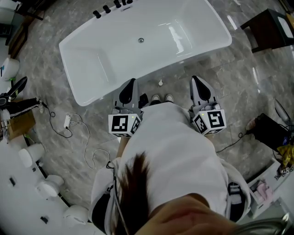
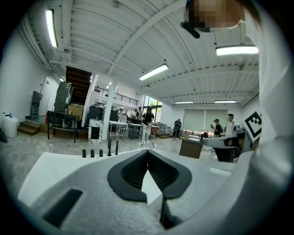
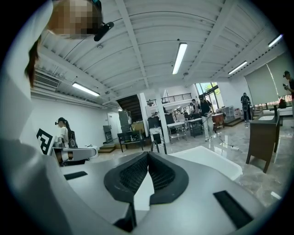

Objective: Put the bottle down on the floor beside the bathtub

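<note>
The white bathtub (image 1: 138,50) lies slantwise on the grey marble floor in front of me; its rim also shows in the right gripper view (image 3: 213,163). A small pale object that may be the bottle (image 1: 160,83) stands on the floor just beside the tub's near wall, beyond my shoes. My left gripper (image 1: 132,81) and right gripper (image 1: 195,79) are held out level to either side of it, both pointing at the tub. The tips of each pair of jaws meet, with nothing between them (image 2: 147,152) (image 3: 148,154).
Black taps (image 1: 112,8) line the tub's far rim. A dark wooden stool (image 1: 268,28) stands at the upper right, a black bag (image 1: 271,131) at the right. Cables and a plug (image 1: 68,121) trail on the floor at the left, near white fixtures (image 1: 32,151). People stand far off.
</note>
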{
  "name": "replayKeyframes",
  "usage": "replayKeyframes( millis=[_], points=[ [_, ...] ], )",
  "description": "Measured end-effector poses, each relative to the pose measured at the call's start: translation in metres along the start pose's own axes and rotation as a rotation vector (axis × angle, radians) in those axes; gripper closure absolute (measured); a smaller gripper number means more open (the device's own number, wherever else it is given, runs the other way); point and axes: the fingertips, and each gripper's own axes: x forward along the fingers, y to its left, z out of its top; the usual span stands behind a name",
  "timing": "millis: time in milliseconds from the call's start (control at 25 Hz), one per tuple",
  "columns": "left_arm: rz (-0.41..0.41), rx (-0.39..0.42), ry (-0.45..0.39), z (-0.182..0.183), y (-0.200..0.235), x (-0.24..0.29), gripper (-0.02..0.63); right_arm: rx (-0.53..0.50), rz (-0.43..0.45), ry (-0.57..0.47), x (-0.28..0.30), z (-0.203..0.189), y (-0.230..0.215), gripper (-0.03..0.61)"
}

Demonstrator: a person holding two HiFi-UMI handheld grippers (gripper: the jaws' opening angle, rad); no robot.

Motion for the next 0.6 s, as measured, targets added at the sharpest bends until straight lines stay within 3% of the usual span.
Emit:
replayKeyframes(
  millis=[600],
  points=[
    [0.035, 0.003, -0.003, -0.0017, 0.0087, -0.0060, 0.600, -0.005, 0.024, 0.007, 0.0051, -0.0018, 0.0063, 0.565]
  ],
)
